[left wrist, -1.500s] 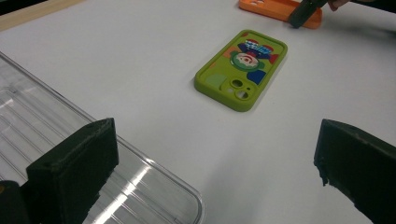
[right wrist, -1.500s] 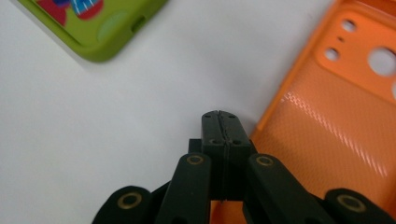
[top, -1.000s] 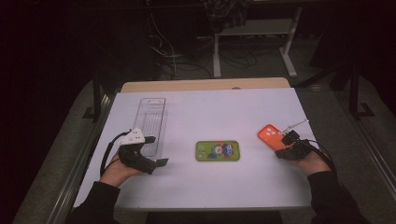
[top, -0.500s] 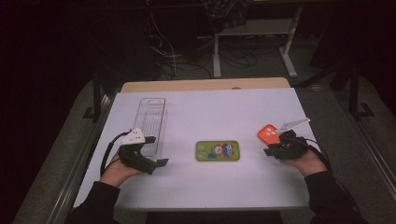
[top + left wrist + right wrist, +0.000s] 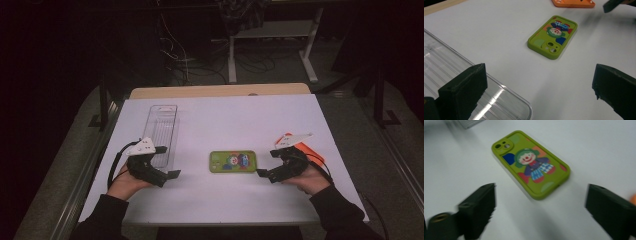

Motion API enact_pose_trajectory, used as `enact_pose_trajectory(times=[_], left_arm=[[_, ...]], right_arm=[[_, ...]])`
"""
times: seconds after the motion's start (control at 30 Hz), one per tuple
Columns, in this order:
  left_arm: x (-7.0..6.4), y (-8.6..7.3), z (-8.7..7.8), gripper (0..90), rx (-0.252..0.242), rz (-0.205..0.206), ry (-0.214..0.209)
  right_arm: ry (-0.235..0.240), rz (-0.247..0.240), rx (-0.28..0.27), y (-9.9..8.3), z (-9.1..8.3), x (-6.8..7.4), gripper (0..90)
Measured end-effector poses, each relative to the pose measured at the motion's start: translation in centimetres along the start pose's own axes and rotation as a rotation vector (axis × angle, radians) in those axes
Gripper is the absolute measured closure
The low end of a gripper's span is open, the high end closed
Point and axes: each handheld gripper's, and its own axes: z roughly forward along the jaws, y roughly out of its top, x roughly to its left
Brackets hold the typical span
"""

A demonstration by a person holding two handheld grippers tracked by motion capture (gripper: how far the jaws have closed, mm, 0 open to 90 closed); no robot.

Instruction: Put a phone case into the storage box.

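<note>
A green phone case [image 5: 233, 161] with a clown picture lies flat mid-table, camera cut-out to the left. My left gripper [image 5: 167, 161] rests at the near end of a clear plastic tray [image 5: 162, 131], open, with nothing between its jaws. In the left gripper view, the left gripper [image 5: 539, 100] has one jaw over the tray [image 5: 449, 65], and the green case [image 5: 552, 37] lies ahead. My right gripper [image 5: 267, 163] stands open just right of the green case, pointing at it. The right gripper [image 5: 544, 212] frames the case [image 5: 531, 163] without touching. An orange phone case [image 5: 306, 150] lies behind the right hand.
The white tabletop [image 5: 225, 115] stretches bare behind the cases, with a wooden strip [image 5: 220, 91] along its far edge. The orange case [image 5: 573, 3] shows at the top of the left gripper view. Beyond the table are dark floor, cables and a desk frame [image 5: 272, 35].
My right gripper has swung left, away from the orange case, and now faces the green case. The left gripper and the tray have stayed put.
</note>
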Motion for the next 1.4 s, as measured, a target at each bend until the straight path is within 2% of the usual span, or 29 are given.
enact_pose_trajectory(times=[0.07, 0.1, 0.2, 0.4, 0.43, 0.5, 0.6, 0.73, 0.9, 1.0, 1.17, 1.2, 1.4], left_arm=[[0.0, 0.0, 0.0, 0.0, 0.001, 0.001, 0.000], [0.0, 0.0, 0.0, 0.0, 0.000, 0.003, 0.000], [0.0, 0.0, 0.0, 0.0, 0.002, 0.004, 0.001], [0.0, 0.0, 0.1, 0.0, 0.005, 0.003, 0.000], [0.0, 0.0, 0.1, 0.0, 0.006, 0.000, 0.000], [-0.1, 0.0, 0.1, 0.0, 0.009, 0.001, -0.002], [-0.1, 0.0, 0.2, 0.0, 0.008, -0.002, -0.004], [0.0, 0.0, 0.2, 0.0, 0.006, -0.001, -0.004], [0.1, 0.0, 0.3, 0.0, 0.005, 0.006, 0.000], [0.0, 0.0, 0.3, 0.0, 0.004, 0.004, 0.000], [0.0, 0.0, 0.3, 0.0, 0.004, 0.000, -0.001], [0.0, 0.0, 0.3, 0.0, 0.003, 0.001, 0.000], [0.0, 0.0, 0.3, 0.0, 0.003, -0.004, 0.000]], right_arm=[[0.016, -0.007, 0.006, 0.1, 0.5, 0.4, 0.0], [0.024, -0.037, 0.001, 0.1, 0.7, 0.8, 0.0], [0.023, -0.035, 0.006, 0.3, 0.7, 0.9, 0.0], [0.007, -0.057, 0.010, 0.7, 0.4, 1.1, 0.0], [-0.014, -0.069, 0.021, 0.9, 0.3, 1.2, 0.0], [-0.022, -0.076, 0.028, 1.1, 0.2, 1.2, 0.0], [-0.026, -0.071, 0.032, 1.4, -0.1, 1.1, 0.0], [-0.038, -0.062, 0.035, 1.8, -0.5, 0.4, 0.0], [-0.054, -0.034, 0.001, 2.6, -1.5, -1.2, 0.0], [-0.069, -0.034, 0.000, 2.9, -1.9, -1.7, 0.0], [-0.084, -0.006, 0.004, 3.4, -2.5, -3.2, 0.0], [-0.087, -0.014, 0.003, 3.5, -2.6, -3.6, 0.0], [-0.139, 0.002, -0.012, 3.8, -3.6, -5.0, 0.0]])
